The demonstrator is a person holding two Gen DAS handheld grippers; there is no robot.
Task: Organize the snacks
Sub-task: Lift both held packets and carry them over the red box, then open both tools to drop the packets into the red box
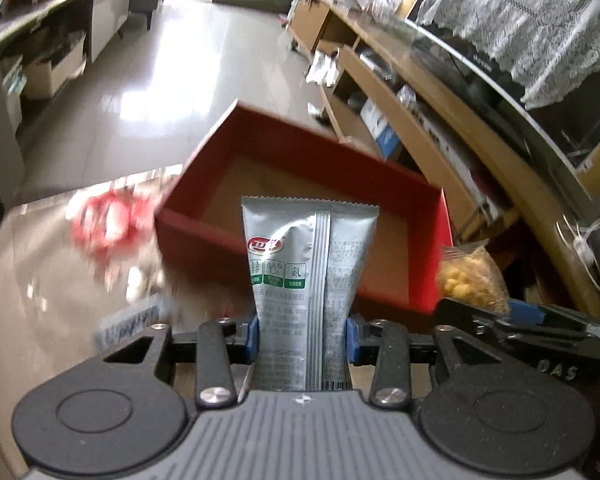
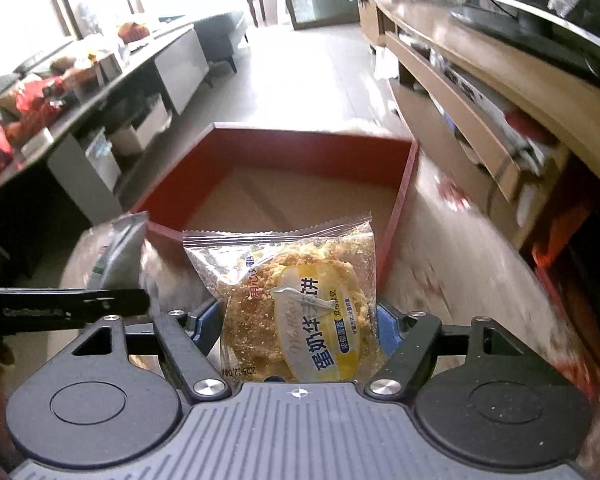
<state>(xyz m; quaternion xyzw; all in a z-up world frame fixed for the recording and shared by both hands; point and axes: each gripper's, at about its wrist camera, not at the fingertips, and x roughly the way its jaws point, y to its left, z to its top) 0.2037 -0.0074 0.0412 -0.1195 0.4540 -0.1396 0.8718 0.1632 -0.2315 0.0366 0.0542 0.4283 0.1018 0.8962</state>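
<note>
My left gripper [image 1: 303, 334] is shut on a silver snack pouch [image 1: 306, 264], which stands upright between the blue pads in the left wrist view. Just beyond it lies an open red box [image 1: 296, 148] with a brown cardboard floor. My right gripper [image 2: 296, 326] is shut on a clear packet holding a crumbly yellow cake [image 2: 296, 300]. The same red box [image 2: 312, 140] lies ahead of it, with nothing inside that I can see. The cake packet [image 1: 470, 280] shows at the right of the left wrist view, and the silver pouch [image 2: 118, 252] at the left of the right wrist view.
Blurred red and white snack wrappers [image 1: 112, 224] lie on the glossy table [image 1: 40, 280] left of the box. A wooden shelf unit [image 1: 420, 120] runs along the right. A dark counter with more snacks [image 2: 40, 100] stands at the left, with tiled floor between.
</note>
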